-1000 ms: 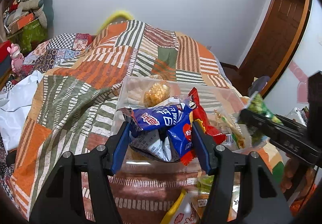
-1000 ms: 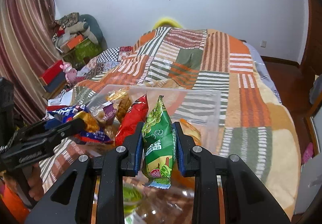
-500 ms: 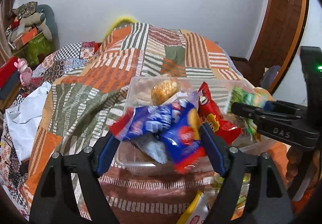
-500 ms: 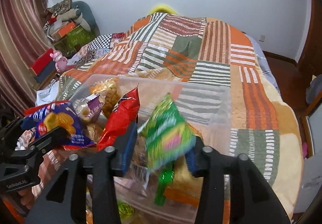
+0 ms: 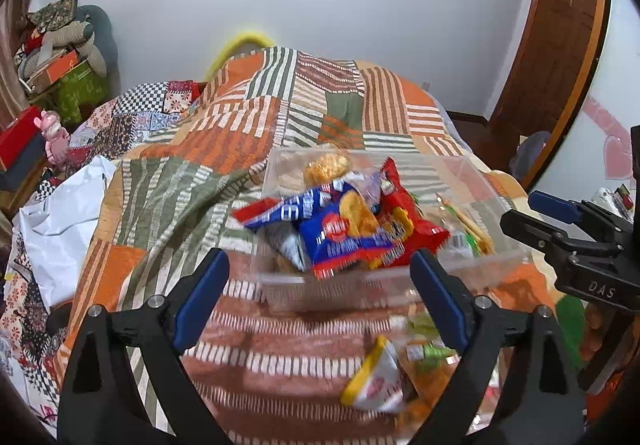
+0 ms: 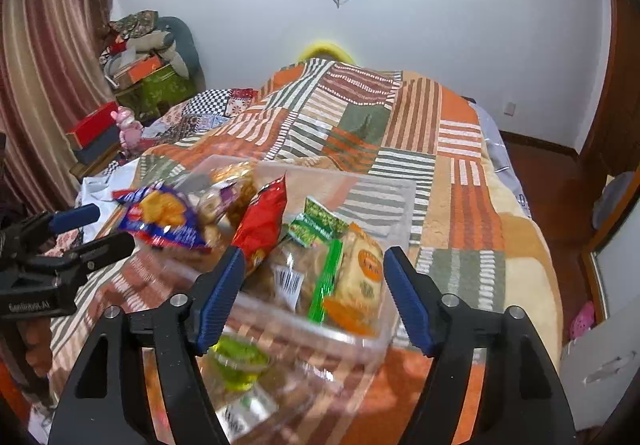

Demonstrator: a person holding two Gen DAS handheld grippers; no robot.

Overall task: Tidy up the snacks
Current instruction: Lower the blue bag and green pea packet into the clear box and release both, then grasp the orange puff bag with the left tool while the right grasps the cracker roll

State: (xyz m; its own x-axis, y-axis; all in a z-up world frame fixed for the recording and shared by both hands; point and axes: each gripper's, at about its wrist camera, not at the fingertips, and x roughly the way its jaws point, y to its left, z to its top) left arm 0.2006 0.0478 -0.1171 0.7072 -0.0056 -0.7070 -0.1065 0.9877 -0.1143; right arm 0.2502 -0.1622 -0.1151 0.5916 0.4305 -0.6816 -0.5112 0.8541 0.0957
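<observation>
Left gripper (image 5: pixel 318 295) has jaws spread wide, just been opening, nothing between the pads; the blue snack bag (image 5: pixel 338 231) sits at 12 o'clock from it, resting on top of the pile in the clear plastic bin (image 5: pixel 360 285), apart from both blue pads. Red chip bag (image 5: pixel 404 213) leans just beside the blue one, at about 1 o'clock from the left gripper. Right gripper (image 6: pixel 314 295) is also parted, jaws just been opening, pads not pressing on anything; the green snack bag (image 6: pixel 320 221) lies in the bin at 12 o'clock from it, on the cracker packs, clear of the pads. Bin stands on the patchwork quilt (image 5: pixel 280 117) on the bed. Loose packets (image 5: pixel 378 377) lie on the quilt near the bin, at 5 o'clock from the left gripper; blurred, possibly a yellow-and-white pouch. A green cup-like item (image 6: pixel 240 359) shows at 7 o'clock under the right gripper, too blurred to name.
</observation>
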